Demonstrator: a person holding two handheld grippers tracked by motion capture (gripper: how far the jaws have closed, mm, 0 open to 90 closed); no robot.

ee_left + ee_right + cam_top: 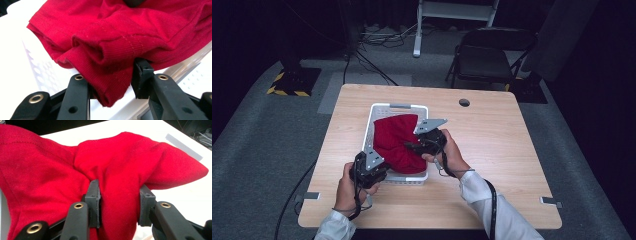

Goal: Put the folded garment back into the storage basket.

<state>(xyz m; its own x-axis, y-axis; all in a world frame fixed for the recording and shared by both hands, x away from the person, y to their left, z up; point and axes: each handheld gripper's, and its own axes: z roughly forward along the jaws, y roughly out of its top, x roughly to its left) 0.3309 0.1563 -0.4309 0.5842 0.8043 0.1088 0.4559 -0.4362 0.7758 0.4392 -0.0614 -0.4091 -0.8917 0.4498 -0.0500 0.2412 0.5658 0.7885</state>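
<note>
red cloth [396, 141] heaped in white basket [379, 108], left gripper [111, 82] pinching its hem at basket's near corner, right gripper [119, 202] clamped on a fold over basket's right rim

A matt red knit cloth garment [398, 142] with ribbed, stitched hems lies in a white perforated plastic basket [373, 116]. The bench [492, 150] under the basket is smooth pale wood grain. Claw pads look matt black rubber.
</note>
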